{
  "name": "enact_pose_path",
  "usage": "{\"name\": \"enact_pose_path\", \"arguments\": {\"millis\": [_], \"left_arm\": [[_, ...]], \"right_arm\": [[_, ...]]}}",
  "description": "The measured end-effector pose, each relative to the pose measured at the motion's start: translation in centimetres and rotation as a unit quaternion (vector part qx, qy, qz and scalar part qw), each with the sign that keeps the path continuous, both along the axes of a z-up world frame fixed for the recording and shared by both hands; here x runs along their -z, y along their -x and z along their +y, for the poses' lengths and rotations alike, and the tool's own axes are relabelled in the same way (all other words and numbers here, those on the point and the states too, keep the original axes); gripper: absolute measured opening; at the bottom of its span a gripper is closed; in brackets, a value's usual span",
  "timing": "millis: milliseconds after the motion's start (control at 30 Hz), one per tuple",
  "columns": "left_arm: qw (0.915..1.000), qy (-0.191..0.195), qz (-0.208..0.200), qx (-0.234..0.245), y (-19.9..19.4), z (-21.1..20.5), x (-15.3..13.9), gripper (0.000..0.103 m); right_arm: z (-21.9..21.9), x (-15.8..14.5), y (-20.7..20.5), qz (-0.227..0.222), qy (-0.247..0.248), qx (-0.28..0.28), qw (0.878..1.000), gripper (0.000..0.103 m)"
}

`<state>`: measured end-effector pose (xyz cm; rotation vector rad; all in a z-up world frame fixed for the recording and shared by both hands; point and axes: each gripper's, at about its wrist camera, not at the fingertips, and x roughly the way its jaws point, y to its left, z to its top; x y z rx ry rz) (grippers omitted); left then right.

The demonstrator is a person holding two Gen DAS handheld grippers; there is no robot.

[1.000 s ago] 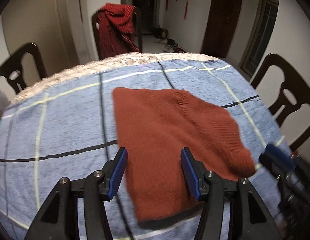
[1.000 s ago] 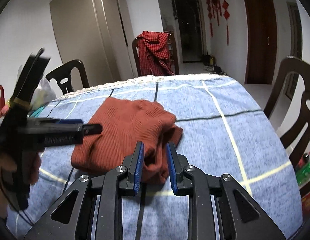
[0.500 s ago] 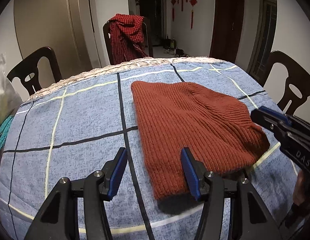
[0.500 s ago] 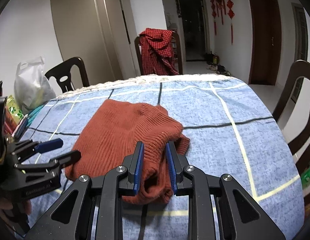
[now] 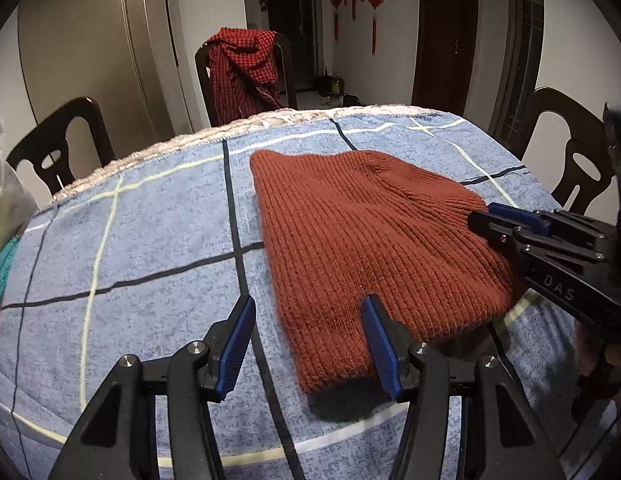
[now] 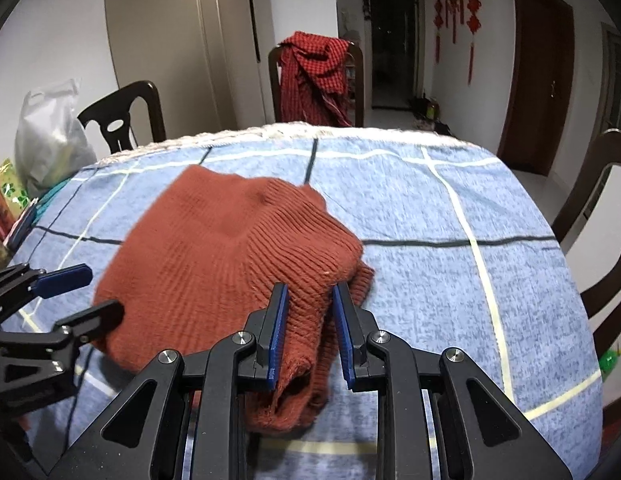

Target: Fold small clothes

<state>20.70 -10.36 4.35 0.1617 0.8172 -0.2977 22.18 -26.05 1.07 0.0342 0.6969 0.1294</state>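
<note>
A rust-red knitted garment (image 5: 362, 236) lies folded on the blue checked tablecloth (image 5: 142, 236). My left gripper (image 5: 308, 344) is open, its blue pads either side of the garment's near left corner, just above the cloth. In the right wrist view the garment (image 6: 214, 248) is bunched at its near end, and my right gripper (image 6: 308, 332) is shut on that thick fold, lifting it slightly. The right gripper also shows in the left wrist view (image 5: 510, 220) at the garment's right edge; the left gripper shows in the right wrist view (image 6: 70, 292) at the left.
Dark wooden chairs stand around the table (image 6: 122, 116) (image 5: 566, 160); the far one carries a red checked cloth (image 5: 242, 68). A white plastic bag (image 6: 50, 136) and packets (image 6: 2, 200) sit at the table's left edge. A tall cupboard (image 6: 182, 40) stands behind.
The left gripper has swung left and back, now straddling the garment's near left corner. The right gripper kept its grip and raised the bunched fold a little.
</note>
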Motion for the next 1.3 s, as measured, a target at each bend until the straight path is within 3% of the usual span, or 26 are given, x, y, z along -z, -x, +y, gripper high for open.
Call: {"name": "enact_pose_path", "arguments": {"millis": [167,333,433,633,767,1000,1133,1300], "left_arm": [[0.9996,-0.023,-0.017,0.006,0.4,-0.5,0.1,0.06],[0.9998,-0.019,-0.008,0.006,0.4,-0.3,0.3,0.06],[0.9998,-0.018,-0.008,0.005,0.6,-0.1,0.3,0.06],[0.9997,-0.021,-0.005,0.009,1.0,0.0,0.4,0.06],[0.9998,-0.016,0.004,0.012,1.1,0.6,0.2,0.06],[0.9996,0.017,0.02,0.005,0.3,2.4,-0.8,0.062],[0.9973,0.062,0.038,0.004,-0.6,3.7,-1.6,0.067],[0.9899,0.118,0.078,0.009,-2.4,4.4,-1.8,0.069]], "right_arm": [[-0.9,0.4,0.0,0.001,-0.015,-0.003,1.0,0.024],[-1.6,-0.5,0.3,0.003,-0.033,0.013,0.999,0.024],[-1.0,-1.5,1.3,-0.018,-0.029,0.003,0.999,0.024],[0.6,0.1,1.6,0.0,0.013,-0.031,0.999,0.025],[-0.9,0.1,1.9,0.014,-0.014,-0.023,1.0,0.039],[-2.6,-1.4,2.1,0.016,-0.049,-0.018,0.998,0.039],[-3.7,-1.4,1.4,0.032,-0.096,-0.019,0.995,0.057],[-4.3,-1.0,0.4,0.055,-0.138,-0.028,0.989,0.058]]}}
